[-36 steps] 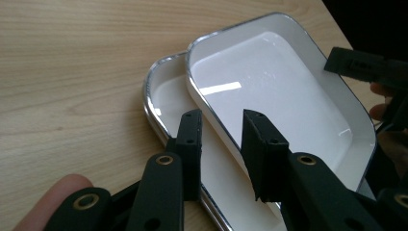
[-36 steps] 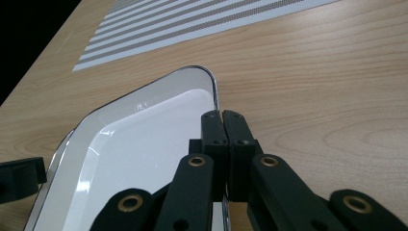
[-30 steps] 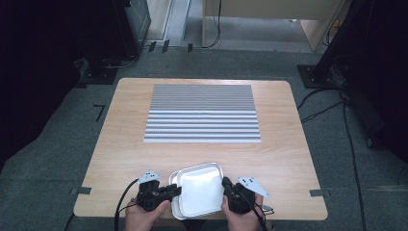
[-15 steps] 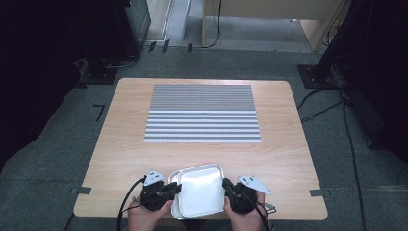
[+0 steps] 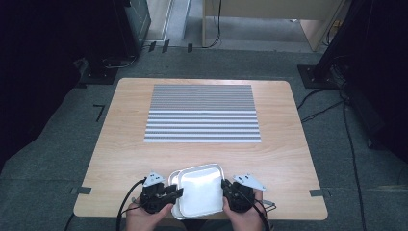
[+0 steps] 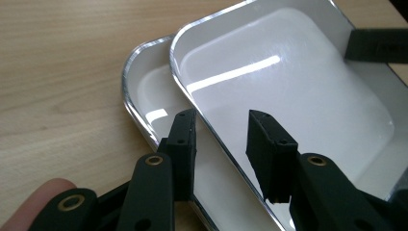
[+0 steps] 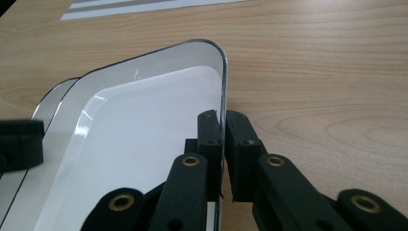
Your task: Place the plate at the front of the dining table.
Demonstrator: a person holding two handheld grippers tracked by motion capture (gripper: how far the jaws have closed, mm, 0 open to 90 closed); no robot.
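Observation:
Two white trays with shiny rims lie stacked and offset at the table's near edge. The upper tray (image 5: 202,190) (image 6: 288,86) (image 7: 139,139) sits slightly right of the lower tray (image 5: 172,182) (image 6: 149,96) (image 7: 53,96). My right gripper (image 5: 224,186) (image 7: 224,119) is shut on the upper tray's right rim. My left gripper (image 5: 179,193) (image 6: 223,122) is open. Its jaws straddle the upper tray's left rim, one over the lower tray and one inside the upper tray. A hand holds each gripper.
A grey-and-white striped mat (image 5: 203,113) (image 7: 144,6) covers the far middle of the wooden table (image 5: 288,159). Bare wood lies between the mat and the trays. Cables trail over the dark floor around the table.

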